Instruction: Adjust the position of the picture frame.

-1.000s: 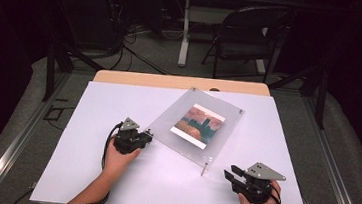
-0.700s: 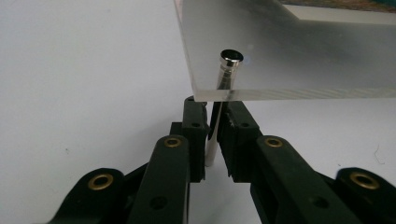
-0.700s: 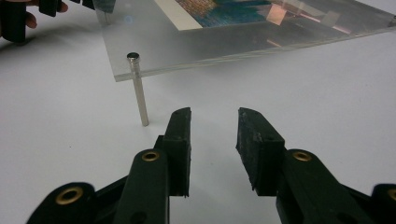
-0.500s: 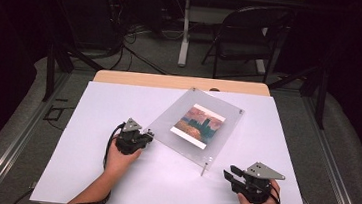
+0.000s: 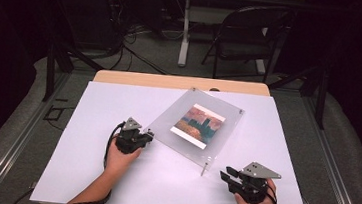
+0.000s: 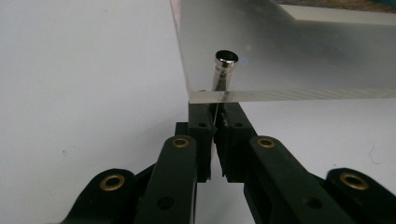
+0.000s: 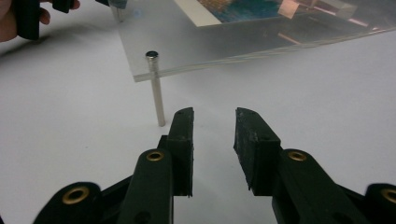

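Note:
A clear acrylic picture frame (image 5: 166,126) holding a colourful print (image 5: 198,124) stands on thin metal posts on the white table (image 5: 91,123). My left gripper (image 5: 149,136) is at the frame's left corner. In the left gripper view it (image 6: 215,116) is shut on the thin shaft of the corner post (image 6: 225,70), just below the acrylic edge (image 6: 289,95). My right gripper (image 5: 225,176) rests near the table's front right. Its jaws (image 7: 214,122) have just been closing a little and stand open with nothing between them. The near corner post (image 7: 156,93) rises just left of them.
The table's wooden far edge (image 5: 181,82) shows behind the white sheet. A folding chair (image 5: 246,33) and desk legs stand on the floor beyond. A metal rail (image 5: 8,150) runs along the left side. In the right gripper view, the other hand (image 7: 9,25) sits at top left.
The left jaws have drawn together at the frame's corner. The right jaws look slightly narrower. Neither hand has shifted on the table.

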Motion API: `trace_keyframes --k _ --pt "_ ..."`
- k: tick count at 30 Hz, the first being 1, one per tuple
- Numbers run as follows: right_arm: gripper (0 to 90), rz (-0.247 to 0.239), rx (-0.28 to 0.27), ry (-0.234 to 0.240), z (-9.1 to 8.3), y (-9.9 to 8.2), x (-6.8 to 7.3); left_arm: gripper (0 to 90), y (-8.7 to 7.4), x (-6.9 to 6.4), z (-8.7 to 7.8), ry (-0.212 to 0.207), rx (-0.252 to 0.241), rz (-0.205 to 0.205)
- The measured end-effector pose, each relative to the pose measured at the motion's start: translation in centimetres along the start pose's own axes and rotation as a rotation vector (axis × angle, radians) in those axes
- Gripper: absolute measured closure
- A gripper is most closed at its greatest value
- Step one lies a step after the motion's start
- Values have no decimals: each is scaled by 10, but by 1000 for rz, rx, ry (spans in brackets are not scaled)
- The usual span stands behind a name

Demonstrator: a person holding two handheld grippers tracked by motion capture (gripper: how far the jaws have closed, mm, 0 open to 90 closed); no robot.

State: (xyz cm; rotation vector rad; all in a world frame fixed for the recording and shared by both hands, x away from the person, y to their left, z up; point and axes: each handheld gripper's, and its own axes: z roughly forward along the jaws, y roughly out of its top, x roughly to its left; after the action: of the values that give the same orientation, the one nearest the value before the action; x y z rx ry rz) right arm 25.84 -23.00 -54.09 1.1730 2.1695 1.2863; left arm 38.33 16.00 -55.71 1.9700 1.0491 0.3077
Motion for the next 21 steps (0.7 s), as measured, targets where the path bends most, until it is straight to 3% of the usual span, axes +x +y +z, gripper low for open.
trace_keyframes --k 9,21 --pt "717 -5 16 79 12 4 15 849 10 -9 -14 -47 -32 -7" --pt "715 29 -7 105 26 11 18 848 10 -14 -17 -64 -22 -8"
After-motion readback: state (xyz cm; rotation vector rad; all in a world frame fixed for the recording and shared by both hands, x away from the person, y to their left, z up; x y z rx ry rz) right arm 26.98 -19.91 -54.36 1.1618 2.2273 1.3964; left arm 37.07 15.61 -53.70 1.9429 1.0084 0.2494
